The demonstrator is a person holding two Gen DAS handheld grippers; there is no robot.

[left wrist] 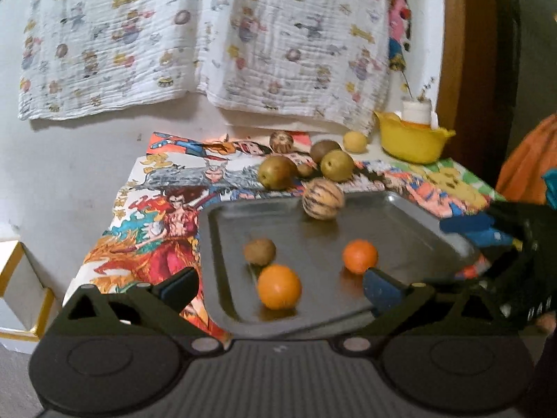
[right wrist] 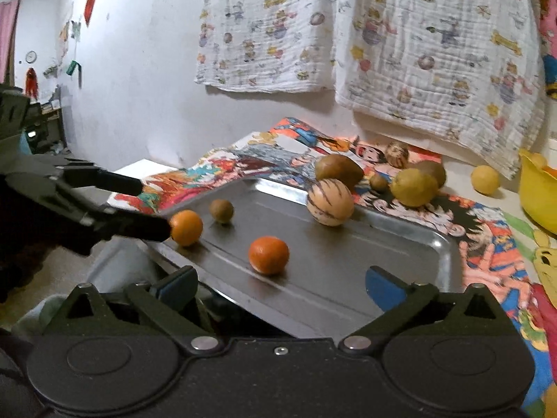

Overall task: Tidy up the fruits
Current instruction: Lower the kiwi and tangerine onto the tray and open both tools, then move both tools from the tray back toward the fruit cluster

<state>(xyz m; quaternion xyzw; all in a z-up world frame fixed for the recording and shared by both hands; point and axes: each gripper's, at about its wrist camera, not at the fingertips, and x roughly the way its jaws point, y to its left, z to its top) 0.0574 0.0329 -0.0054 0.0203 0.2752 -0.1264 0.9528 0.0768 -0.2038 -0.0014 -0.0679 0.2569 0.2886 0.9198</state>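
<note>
A metal tray lies on a cartoon-print cloth. In it are two oranges, a kiwi and a striped melon at the far rim. In the right wrist view these are the oranges, the kiwi and the melon. My left gripper is open, its jaws either side of the near orange, just above the tray's front edge. My right gripper is open and empty, just before the other orange.
Behind the tray lie two pears, kiwis, a small striped melon and a lemon. A yellow bowl stands at the back right. A printed cloth hangs on the wall. A white box sits left.
</note>
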